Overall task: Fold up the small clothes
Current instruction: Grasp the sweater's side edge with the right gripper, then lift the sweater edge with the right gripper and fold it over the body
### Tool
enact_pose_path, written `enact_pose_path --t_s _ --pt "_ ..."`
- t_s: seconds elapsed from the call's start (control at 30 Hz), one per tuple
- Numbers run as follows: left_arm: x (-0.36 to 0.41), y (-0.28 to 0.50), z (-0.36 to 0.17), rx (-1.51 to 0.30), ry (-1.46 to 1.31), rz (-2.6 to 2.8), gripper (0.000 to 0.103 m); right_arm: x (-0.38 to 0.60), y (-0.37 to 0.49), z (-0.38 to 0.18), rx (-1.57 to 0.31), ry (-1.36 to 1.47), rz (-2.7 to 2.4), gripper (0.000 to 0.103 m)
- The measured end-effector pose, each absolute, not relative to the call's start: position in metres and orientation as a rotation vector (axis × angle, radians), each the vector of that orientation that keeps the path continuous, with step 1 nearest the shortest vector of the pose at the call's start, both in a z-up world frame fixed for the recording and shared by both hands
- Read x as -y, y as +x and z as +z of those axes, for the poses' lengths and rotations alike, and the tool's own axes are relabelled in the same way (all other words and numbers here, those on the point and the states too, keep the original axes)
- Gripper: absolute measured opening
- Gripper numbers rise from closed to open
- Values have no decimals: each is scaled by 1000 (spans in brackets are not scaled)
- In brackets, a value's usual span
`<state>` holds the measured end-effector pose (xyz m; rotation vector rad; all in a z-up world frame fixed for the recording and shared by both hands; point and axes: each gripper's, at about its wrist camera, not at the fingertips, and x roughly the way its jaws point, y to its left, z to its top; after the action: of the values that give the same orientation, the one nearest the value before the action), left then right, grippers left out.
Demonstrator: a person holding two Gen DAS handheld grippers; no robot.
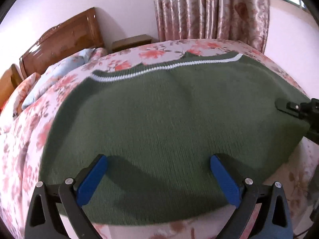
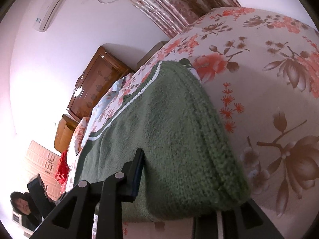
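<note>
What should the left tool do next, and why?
Probably lower the open left fingers to the sweater's near edge and close on it. They hover over it with nothing between them, while the right fingers straddle its right edge; a fold likely needs both.

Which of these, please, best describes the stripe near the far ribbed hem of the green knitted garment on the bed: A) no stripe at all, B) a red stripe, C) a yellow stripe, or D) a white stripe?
D: a thin white stripe runs along the ribbed far edge of the green garment, which lies on the floral bedspread.
</note>
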<state>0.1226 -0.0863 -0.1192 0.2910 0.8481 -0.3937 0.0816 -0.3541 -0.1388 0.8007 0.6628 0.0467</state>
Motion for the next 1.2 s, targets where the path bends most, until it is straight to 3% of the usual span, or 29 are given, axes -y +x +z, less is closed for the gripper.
enact_pose_path --t_s 0.6,0.7,1.07,1.2 --pt "81 125 -106 -813 271 -381 103 354 85 -140 -661 807 26 34" --pt "78 135 -116 -833 258 -398 103 351 84 -133 -635 762 47 25" --pt "71 134 -117 -819 238 -446 103 331 77 -103 -557 681 4 21" --pt "22 132 -93 -755 55 -492 103 280 85 -54 -490 458 -23 20"
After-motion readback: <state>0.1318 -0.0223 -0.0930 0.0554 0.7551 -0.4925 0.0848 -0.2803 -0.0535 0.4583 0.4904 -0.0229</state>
